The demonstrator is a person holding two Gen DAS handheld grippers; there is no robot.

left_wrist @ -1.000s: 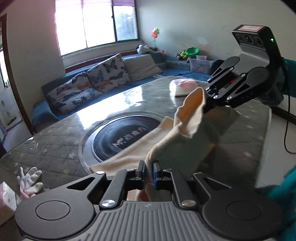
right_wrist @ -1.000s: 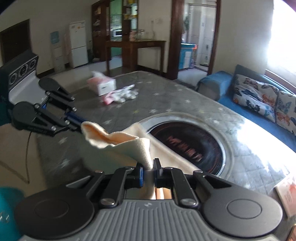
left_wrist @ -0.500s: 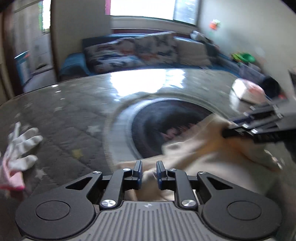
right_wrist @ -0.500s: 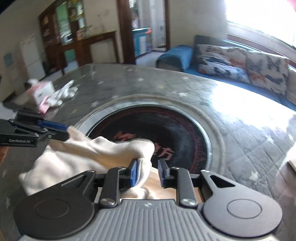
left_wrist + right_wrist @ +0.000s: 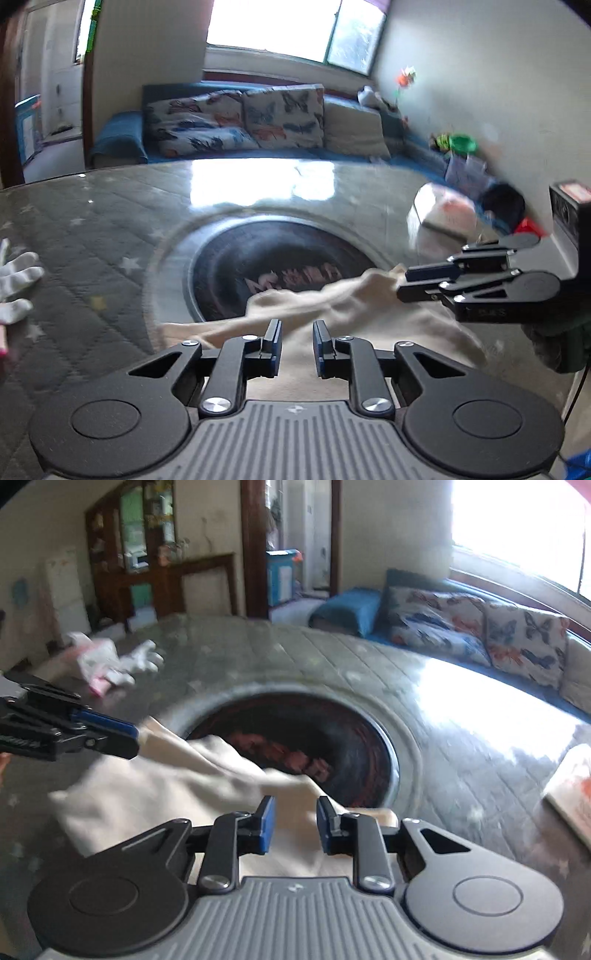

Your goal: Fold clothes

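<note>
The cream garment point(image 5: 369, 314) lies bunched on the counter point(image 5: 92, 236) beside its dark round inset – both hand-held grippers, left point(image 5: 297, 345) and right point(image 5: 291, 825), gape empty over it – so a fold seems just laid; smoothing or re-gripping an edge likely follows.

Each camera sits behind its own gripper, low and close over the table point(image 5: 92, 236). The left wrist view faces the window-side sofa point(image 5: 236, 125); the right wrist view faces the doorway point(image 5: 291, 550). Both share the cream cloth point(image 5: 369, 310) and dark round inset point(image 5: 314, 734).
</note>
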